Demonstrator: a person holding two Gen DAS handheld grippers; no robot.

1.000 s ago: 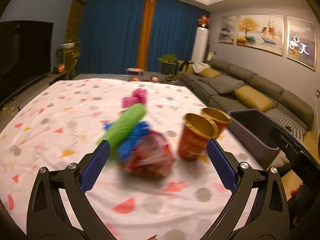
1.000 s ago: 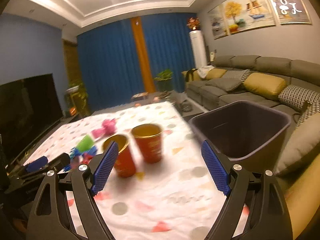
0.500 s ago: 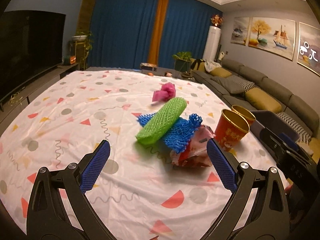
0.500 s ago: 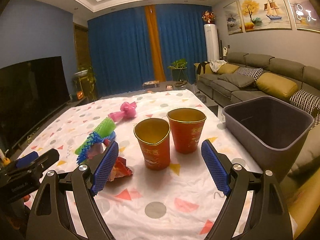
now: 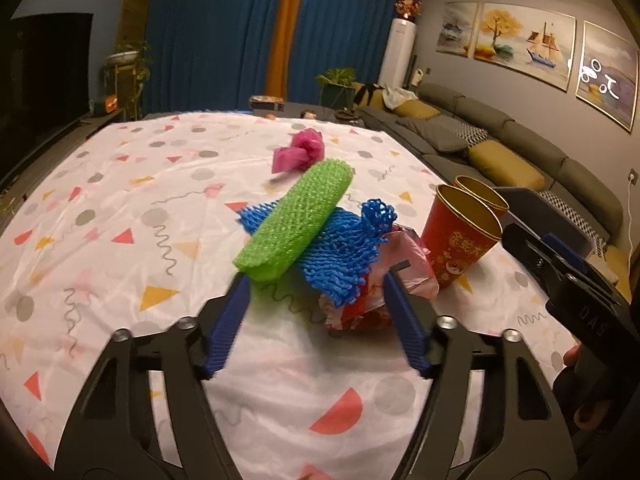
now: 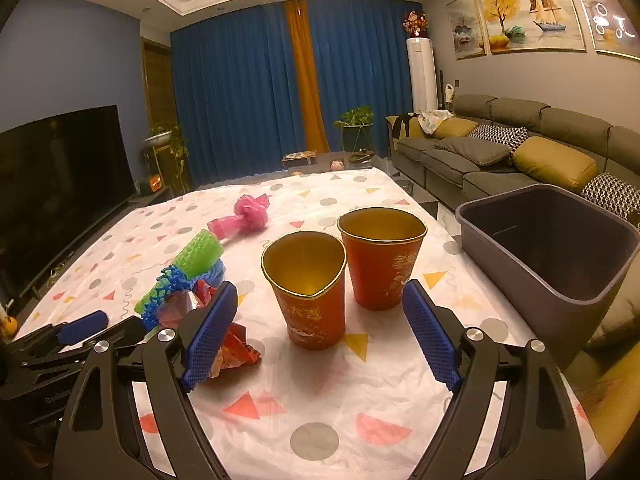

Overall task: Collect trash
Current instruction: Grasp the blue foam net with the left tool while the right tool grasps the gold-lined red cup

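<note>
Reaching into the trash pile, the left tongs (image 5: 316, 286) stand part-open with the crumpled red wrapper (image 5: 360, 308) and the hem of the blue foam net (image 5: 340, 256) between their blue pads; the right pad looks to touch the wrapper, but no grip is made yet. From these tongs the pile lies dead ahead at 12 o'clock and very near. The green foam net (image 5: 296, 220) lies on top of the blue one, its long axis running from 7 to 1 o'clock, so it crosses the tongs' gap at a slant and its near end overhangs the left pad. The pink knotted bag (image 5: 300, 150) lies farther off, near 12 o'clock.

The right tongs (image 6: 320, 316) are spread wide and hold nothing. The nearer red paper cup (image 6: 306, 296) stands upright between their tips at 12 o'clock; the second red paper cup (image 6: 380, 260) stands just behind, toward 1 o'clock. The grey bin (image 6: 560, 280) waits beside the table (image 6: 320, 420) at 2 o'clock.

So the left hand is nearer the pile, the right nearer the cups and bin.
</note>
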